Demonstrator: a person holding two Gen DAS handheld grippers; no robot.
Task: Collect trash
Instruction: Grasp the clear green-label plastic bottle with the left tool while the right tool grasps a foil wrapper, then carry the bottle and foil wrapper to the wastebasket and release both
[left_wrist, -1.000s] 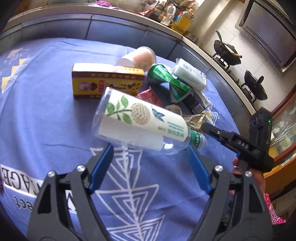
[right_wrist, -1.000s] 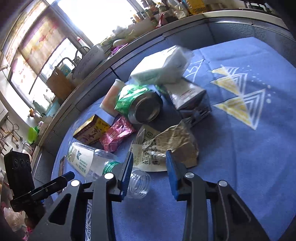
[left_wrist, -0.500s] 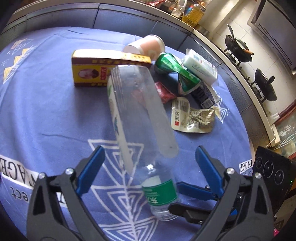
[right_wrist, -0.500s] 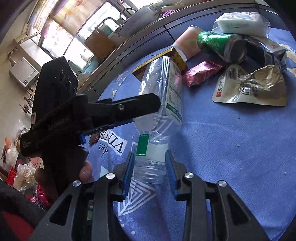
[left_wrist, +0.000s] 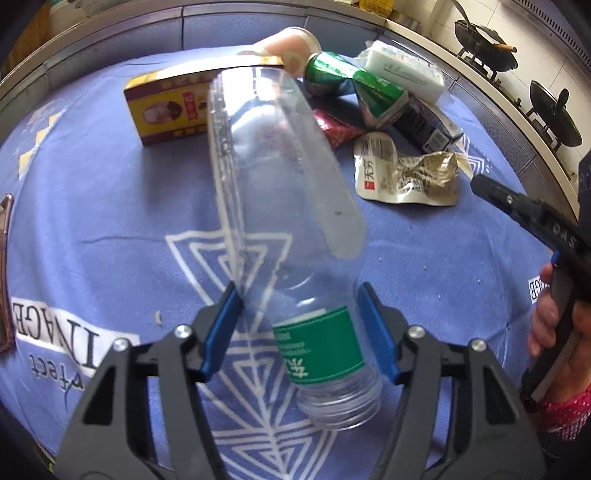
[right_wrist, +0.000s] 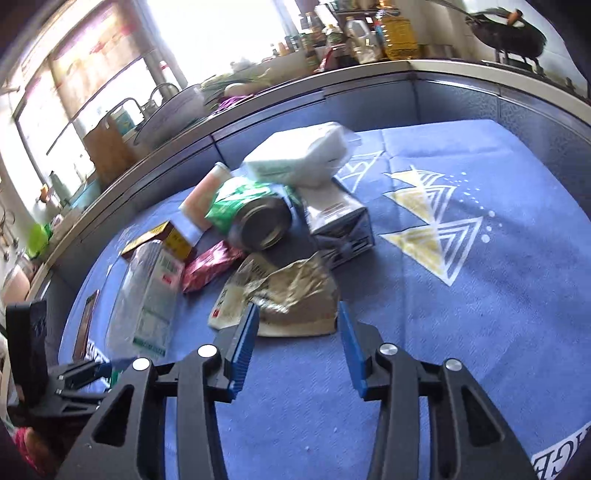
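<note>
A clear plastic bottle (left_wrist: 280, 184) with a green label band hangs over the blue tablecloth (left_wrist: 92, 221), its open neck toward the left wrist camera. My left gripper (left_wrist: 299, 290) is closing on its shoulder, and both blue pads touch the sides. In the right wrist view the same bottle (right_wrist: 147, 295) shows at the left. My right gripper (right_wrist: 298, 310) is opening, with nothing between its pads. It points at a crumpled silver-tan wrapper (right_wrist: 291, 299) lying just beyond its tips.
A trash pile lies farther back: a yellow-red box (left_wrist: 170, 107), a paper cup (left_wrist: 291, 40), a green can (left_wrist: 332, 74), a white tissue pack (left_wrist: 402, 74), a dark carton (left_wrist: 424, 122) and a red wrapper (left_wrist: 332, 125). A kitchen counter (right_wrist: 369, 77) runs behind the table.
The right gripper lifted the bottle by its neck, then let go and swung back toward the pile. The left gripper's jaws closed in around the bottle.
</note>
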